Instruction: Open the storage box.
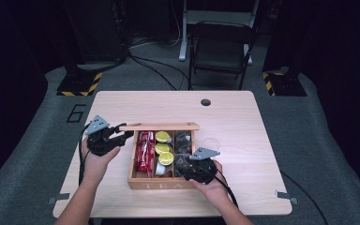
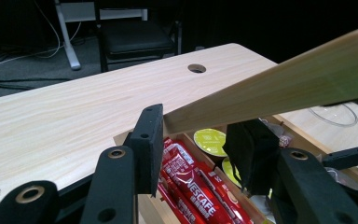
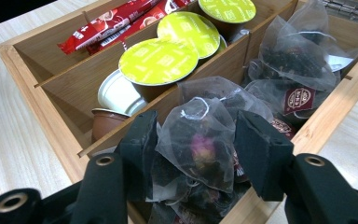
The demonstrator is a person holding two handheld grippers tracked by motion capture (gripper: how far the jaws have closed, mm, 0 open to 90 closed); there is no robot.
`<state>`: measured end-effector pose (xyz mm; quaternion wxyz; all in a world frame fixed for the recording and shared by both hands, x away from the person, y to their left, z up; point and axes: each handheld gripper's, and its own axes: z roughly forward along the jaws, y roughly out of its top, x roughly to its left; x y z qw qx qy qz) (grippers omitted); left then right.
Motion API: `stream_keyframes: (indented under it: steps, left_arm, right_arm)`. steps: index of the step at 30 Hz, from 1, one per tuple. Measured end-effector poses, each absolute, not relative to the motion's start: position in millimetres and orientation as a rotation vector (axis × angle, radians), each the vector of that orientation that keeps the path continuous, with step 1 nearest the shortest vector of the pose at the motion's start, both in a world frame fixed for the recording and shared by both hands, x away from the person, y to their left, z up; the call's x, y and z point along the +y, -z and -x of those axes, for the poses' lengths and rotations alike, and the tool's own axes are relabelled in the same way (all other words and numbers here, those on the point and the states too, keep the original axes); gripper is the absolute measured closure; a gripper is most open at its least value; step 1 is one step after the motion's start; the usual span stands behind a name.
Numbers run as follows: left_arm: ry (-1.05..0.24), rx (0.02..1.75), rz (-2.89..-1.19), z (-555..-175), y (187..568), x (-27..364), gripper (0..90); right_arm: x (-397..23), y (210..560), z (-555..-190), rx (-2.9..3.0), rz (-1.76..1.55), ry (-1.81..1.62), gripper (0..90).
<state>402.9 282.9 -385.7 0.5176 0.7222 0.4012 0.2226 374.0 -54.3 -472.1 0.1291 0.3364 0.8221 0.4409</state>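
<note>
A light wooden table [image 1: 243,122] stood on grey carpet, with a round cable hole [image 1: 206,102] near its far edge and a dark folding chair [image 1: 220,49] beyond it. Near the front-centre of the table sat a wooden tea box [image 1: 138,180] marked "TEA" on its front wall, divided into three lengthwise compartments. Its hinged wooden lid [image 1: 161,126] was raised along the far side of the box; in the left gripper view the lid [image 2: 279,88] slanted across the frame above the box. The left gripper [image 1: 122,133] sat at the lid's left end, jaws parted on either side of the lid's edge [image 2: 193,116]; a firm clamp could not be confirmed. The left compartment held red Nescafé sachets [image 2: 198,196], the middle one lime-lidded coffee capsules [image 3: 158,60], the right one mesh pyramid tea bags [image 3: 298,60]. The right gripper [image 1: 192,166] hovered over the near end of the right compartment, jaws apart with one pyramid tea bag [image 3: 198,140] between them, both pads just beside the mesh; whether they pressed it was unclear. A clear round disc [image 1: 211,143] lay on the table just right of the box.
</note>
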Motion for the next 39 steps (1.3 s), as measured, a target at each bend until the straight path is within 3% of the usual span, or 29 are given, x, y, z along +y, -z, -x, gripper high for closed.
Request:
stream_keyframes:
  steps: [24,39]
  left_arm:
    - [-0.529,0.963,-1.733,-403,386,283,56.9]
    - [-0.531,0.964,-1.727,-403,386,283,56.9]
  right_arm:
    - [-49,473,-375,2.424,-0.945,-1.239,71.6]
    - [-54,458,-371,2.39,-0.919,-1.31,74.0]
